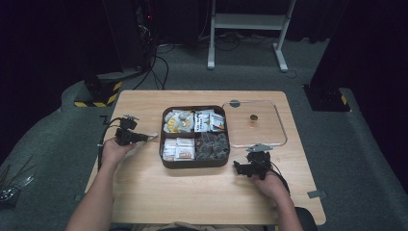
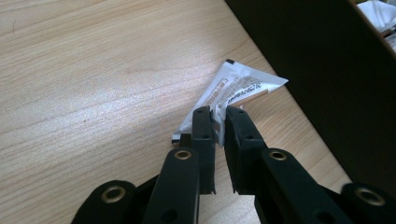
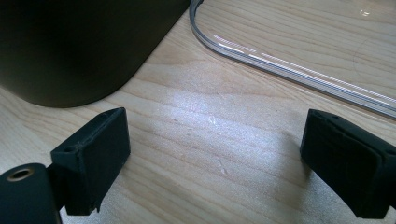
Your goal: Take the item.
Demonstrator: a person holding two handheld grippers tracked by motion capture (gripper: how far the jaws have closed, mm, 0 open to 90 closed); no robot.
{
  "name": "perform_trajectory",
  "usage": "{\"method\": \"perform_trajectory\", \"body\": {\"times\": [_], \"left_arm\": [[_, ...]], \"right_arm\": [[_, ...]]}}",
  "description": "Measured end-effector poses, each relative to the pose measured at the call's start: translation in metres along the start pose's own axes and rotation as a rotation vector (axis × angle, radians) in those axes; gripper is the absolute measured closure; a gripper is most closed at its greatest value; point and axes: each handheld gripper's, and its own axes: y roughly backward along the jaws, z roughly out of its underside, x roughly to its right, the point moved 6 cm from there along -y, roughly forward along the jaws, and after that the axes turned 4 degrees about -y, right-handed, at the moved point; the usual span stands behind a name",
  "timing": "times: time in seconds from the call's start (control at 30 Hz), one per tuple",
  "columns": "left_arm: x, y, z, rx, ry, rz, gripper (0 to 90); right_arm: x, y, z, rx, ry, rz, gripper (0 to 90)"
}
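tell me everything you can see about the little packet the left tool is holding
The packet is a small flat sachet, silvery white with a glossy, foil-like look, small print on its face and a dark mark at one corner. The left tool has its jaws shut on the packet's near edge. It sits low over the wooden table, just outside the dark outer wall of the compartment tray, angled so its far corner points toward that wall. Whether it rests on the wood cannot be told.
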Motion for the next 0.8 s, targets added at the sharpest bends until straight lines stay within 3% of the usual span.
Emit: {"method": "perform_trajectory", "body": {"times": [0.27, 0.57, 0.8], "left_arm": [[0.002, -0.004, 0.001, 0.000, -0.025, -0.010, 79.3], [0.004, -0.001, -0.002, 0.049, -0.023, -0.011, 58.5], [0.004, 0.006, -0.004, 0.072, -0.006, -0.016, 50.3]], "right_arm": [[0.000, 0.000, 0.000, 0.000, 0.000, 0.000, 8.2], [0.000, 0.000, 0.000, 0.000, 0.000, 0.000, 8.3], [0.000, 0.000, 0.000, 0.000, 0.000, 0.000, 8.3]]}}
